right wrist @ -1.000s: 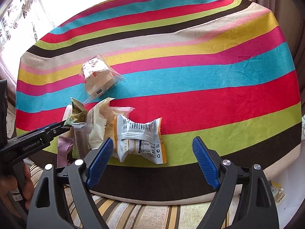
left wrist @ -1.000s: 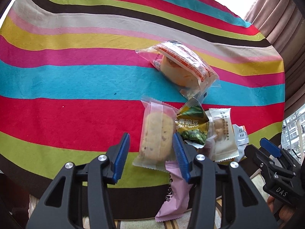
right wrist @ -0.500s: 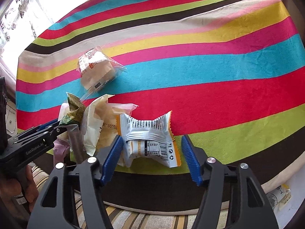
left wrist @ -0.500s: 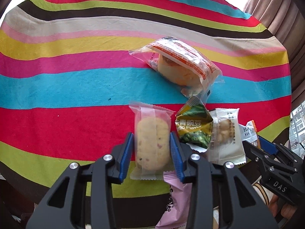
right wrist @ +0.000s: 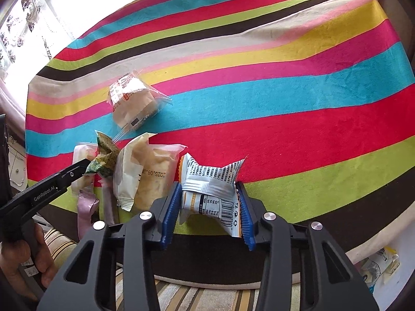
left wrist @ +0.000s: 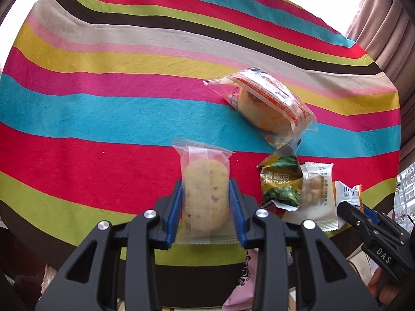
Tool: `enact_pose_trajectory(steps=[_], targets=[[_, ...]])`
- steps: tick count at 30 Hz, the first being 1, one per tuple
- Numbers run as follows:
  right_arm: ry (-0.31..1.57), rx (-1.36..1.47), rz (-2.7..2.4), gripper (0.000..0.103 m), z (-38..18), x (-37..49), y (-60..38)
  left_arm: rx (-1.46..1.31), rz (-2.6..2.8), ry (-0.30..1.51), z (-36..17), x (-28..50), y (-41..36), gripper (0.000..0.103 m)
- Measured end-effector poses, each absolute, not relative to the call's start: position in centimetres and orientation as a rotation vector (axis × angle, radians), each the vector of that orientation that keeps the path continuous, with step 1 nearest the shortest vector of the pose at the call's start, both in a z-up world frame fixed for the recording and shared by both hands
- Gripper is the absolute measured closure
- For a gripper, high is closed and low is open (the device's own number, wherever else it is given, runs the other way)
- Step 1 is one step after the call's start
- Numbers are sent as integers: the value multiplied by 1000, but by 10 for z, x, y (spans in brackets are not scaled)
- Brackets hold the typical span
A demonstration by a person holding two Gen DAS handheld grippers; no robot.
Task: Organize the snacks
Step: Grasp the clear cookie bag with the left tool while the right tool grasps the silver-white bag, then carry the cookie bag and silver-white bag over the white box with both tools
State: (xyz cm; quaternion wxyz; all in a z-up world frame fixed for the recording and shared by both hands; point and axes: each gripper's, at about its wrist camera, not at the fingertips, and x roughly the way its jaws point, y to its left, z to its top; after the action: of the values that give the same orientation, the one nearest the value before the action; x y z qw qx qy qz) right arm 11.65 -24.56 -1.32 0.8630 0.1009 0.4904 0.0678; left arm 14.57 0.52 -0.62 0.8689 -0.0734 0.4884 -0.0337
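Note:
My left gripper (left wrist: 205,189) is shut on a clear cookie packet (left wrist: 203,165), its blue pads pressing both long sides near the cloth's front edge. In the right wrist view the right gripper (right wrist: 208,189) is closing on a white-and-orange packet (right wrist: 210,176); the pads squeeze its sides and the wrapper is pinched in. Between the two lie a green pea packet (left wrist: 281,184), a white cracker packet (left wrist: 316,194) and a pink packet (left wrist: 241,290) hanging over the edge. A clear bread packet (left wrist: 267,106) lies farther back.
The striped tablecloth (left wrist: 103,103) covers a round table; its left and far parts hold nothing. A curtain (left wrist: 384,26) hangs at the back right. A person's hand (right wrist: 15,259) holds the left tool. More packets (right wrist: 378,261) lie below the table's right edge.
Both grippers went from open to pressing on their packets. The left one has dragged the cookie packet leftward, away from the pea packet. The white-and-orange packet has crumpled between the right pads.

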Motion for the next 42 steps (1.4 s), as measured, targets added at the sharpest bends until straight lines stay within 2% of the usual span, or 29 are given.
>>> enact_pose_trajectory(steps=[17,42], targets=[[976,236,139,62,4,91,-258,-141,-23,949,20,110,2,68],[933,304,102,62,27,50,-302,-92,-113,928,41,72,-43,68]])
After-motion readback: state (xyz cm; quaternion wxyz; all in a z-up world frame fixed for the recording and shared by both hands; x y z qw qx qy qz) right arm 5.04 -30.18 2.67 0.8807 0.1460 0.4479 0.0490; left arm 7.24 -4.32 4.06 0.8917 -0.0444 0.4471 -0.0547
